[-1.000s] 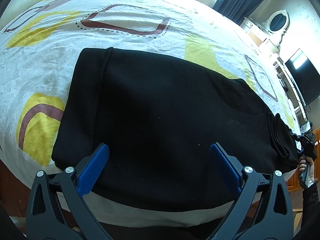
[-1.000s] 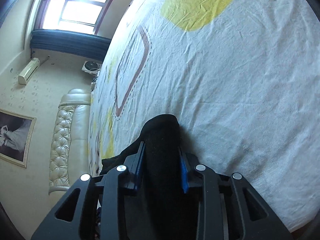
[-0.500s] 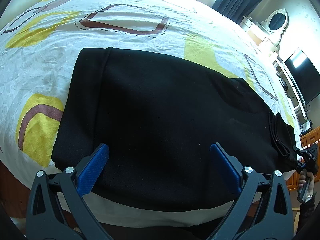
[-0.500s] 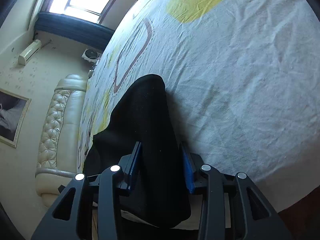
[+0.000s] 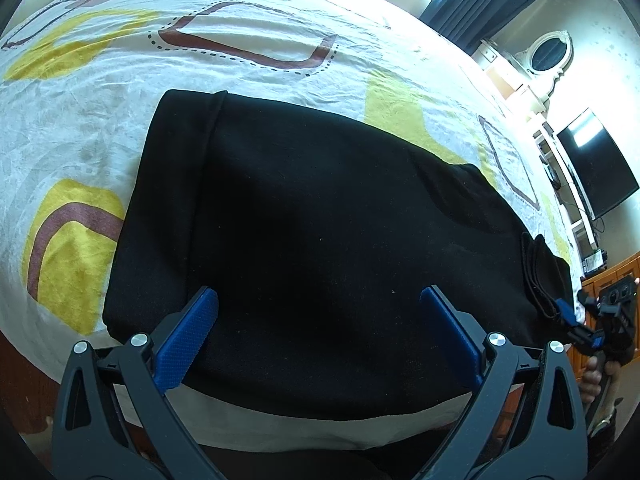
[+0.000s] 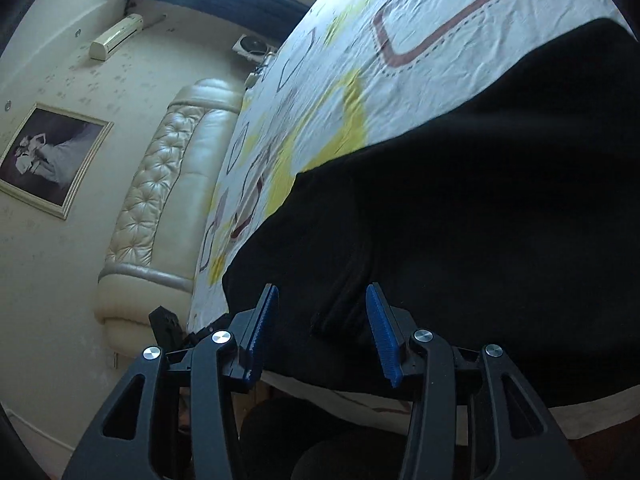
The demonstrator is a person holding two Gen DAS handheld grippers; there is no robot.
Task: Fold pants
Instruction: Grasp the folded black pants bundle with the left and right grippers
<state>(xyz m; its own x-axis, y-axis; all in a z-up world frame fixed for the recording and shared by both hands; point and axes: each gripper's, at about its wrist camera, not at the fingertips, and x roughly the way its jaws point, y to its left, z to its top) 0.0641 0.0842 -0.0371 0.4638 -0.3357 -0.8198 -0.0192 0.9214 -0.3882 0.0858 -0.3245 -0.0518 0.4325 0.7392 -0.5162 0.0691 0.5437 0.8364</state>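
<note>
Left wrist view, pants near bed edge, jaws wide.

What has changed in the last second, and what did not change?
The right gripper opened and let go of the black pants; the fabric it pinched now lies loose between its fingers. The left gripper stayed wide open above the pants, which rest folded on the bedsheet.

Bed covered by a white sheet with yellow and brown patterns. Black pants lie folded flat along its near edge.
</note>
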